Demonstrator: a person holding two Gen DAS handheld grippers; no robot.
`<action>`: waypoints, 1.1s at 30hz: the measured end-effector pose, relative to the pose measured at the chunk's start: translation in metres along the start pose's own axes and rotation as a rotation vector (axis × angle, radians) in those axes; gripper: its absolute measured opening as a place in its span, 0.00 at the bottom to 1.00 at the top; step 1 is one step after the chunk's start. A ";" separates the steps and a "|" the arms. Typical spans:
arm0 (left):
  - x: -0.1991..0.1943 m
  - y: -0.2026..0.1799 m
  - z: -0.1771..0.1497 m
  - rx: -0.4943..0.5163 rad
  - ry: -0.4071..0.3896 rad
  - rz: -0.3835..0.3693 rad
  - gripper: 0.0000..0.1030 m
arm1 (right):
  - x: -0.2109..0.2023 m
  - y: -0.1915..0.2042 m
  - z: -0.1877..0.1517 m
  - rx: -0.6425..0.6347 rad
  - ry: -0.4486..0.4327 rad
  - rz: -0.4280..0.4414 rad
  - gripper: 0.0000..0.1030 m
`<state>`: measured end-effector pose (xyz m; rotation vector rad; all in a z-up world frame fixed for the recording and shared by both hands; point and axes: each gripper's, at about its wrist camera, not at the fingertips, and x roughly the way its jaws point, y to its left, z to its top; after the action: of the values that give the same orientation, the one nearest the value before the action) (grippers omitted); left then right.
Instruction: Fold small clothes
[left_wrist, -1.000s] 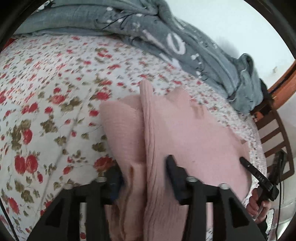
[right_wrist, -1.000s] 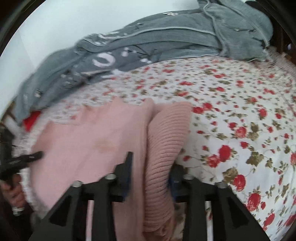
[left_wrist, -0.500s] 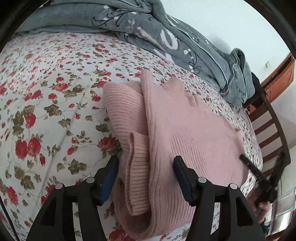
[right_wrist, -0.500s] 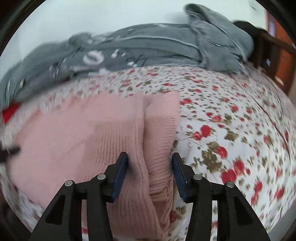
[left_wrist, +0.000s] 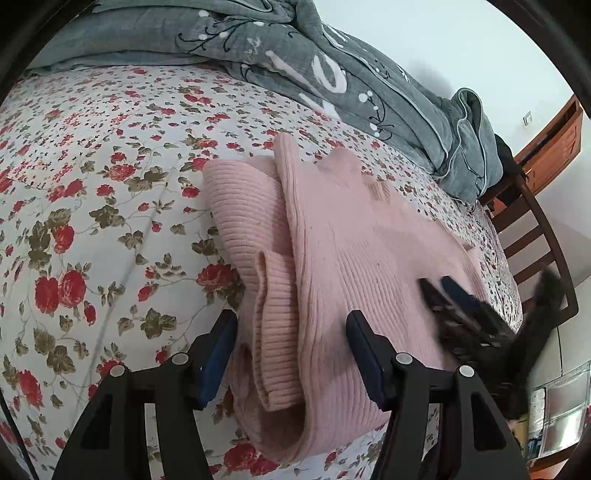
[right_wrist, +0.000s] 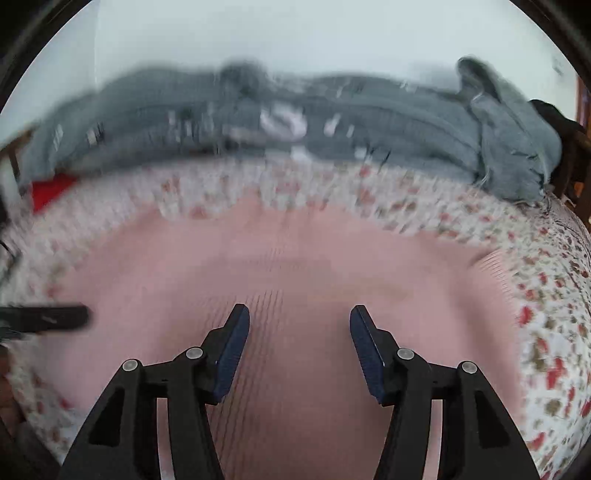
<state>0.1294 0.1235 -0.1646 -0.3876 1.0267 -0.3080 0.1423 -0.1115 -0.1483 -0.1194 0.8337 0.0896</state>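
- Flowery bed sheet (left_wrist: 74, 229) filled the lower left of the left wrist view, and the pink sweater (left_wrist: 332, 266) lay on it in the middle.
- Down at the bottom of that view, the left gripper (left_wrist: 291, 354) had let go. A second before, its jaws pinched the folded sleeve edge; now they stood apart, with the cloth loose between them and not pressed.
- In the right wrist view, the right gripper (right_wrist: 299, 347) had let go too. Its jaws were opening, with nothing between them. It had slid off the sweater's side edge and now hung over the flat middle of the sweater (right_wrist: 295, 266). That picture was blurry.
- My guess was that the side folds were done and the next fold could start.
- The sweater looked soft and ribbed. Its sleeve (left_wrist: 273, 325) was tucked in along the left side, a bit lumpy.
- Farther up, a grey blanket (left_wrist: 332, 74) lay bunched along the top.
- At the far right stood a wooden chair (left_wrist: 532, 236).
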 end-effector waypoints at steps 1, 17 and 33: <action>0.000 0.000 -0.001 0.000 -0.001 0.000 0.58 | -0.003 0.001 -0.004 -0.001 -0.032 -0.017 0.54; 0.012 -0.004 0.000 -0.002 -0.010 -0.010 0.62 | -0.051 0.007 -0.068 -0.006 -0.046 -0.036 0.55; 0.016 -0.025 0.009 0.022 0.012 0.055 0.26 | -0.042 0.009 -0.082 0.009 -0.108 -0.040 0.59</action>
<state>0.1439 0.0958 -0.1615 -0.3371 1.0429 -0.2722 0.0529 -0.1152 -0.1721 -0.1214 0.7237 0.0540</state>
